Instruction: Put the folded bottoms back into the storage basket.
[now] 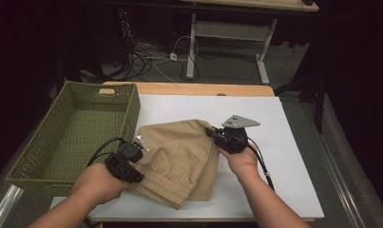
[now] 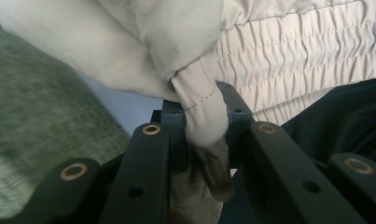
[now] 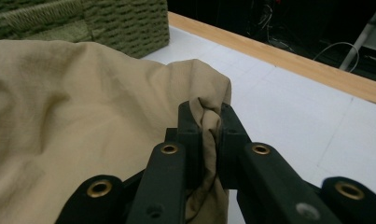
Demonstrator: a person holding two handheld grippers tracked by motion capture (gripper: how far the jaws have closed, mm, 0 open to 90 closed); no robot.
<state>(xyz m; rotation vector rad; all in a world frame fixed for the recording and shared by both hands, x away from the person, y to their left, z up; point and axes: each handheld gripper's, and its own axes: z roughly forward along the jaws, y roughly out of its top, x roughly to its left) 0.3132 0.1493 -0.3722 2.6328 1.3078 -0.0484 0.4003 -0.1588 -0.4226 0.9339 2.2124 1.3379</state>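
Observation:
A folded tan garment (image 1: 179, 159) with a gathered elastic waistband (image 2: 293, 56) lies on the white table cover. My left gripper (image 1: 132, 154) holds its left edge, the jaws shut on a bunched fold of the cloth (image 2: 204, 126). My right gripper (image 1: 215, 135) grips the garment's right edge, its jaws pinched on a fold of tan fabric (image 3: 209, 123). Both edges are lifted a little off the table.
A green woven basket (image 1: 42, 156) stands at the left of the table, close to my left hand, and its wall (image 3: 120, 23) rises beyond the garment. The white cover (image 1: 284, 156) reaches to the wooden table edge (image 1: 189, 89). Cables and desk legs lie on the floor beyond.

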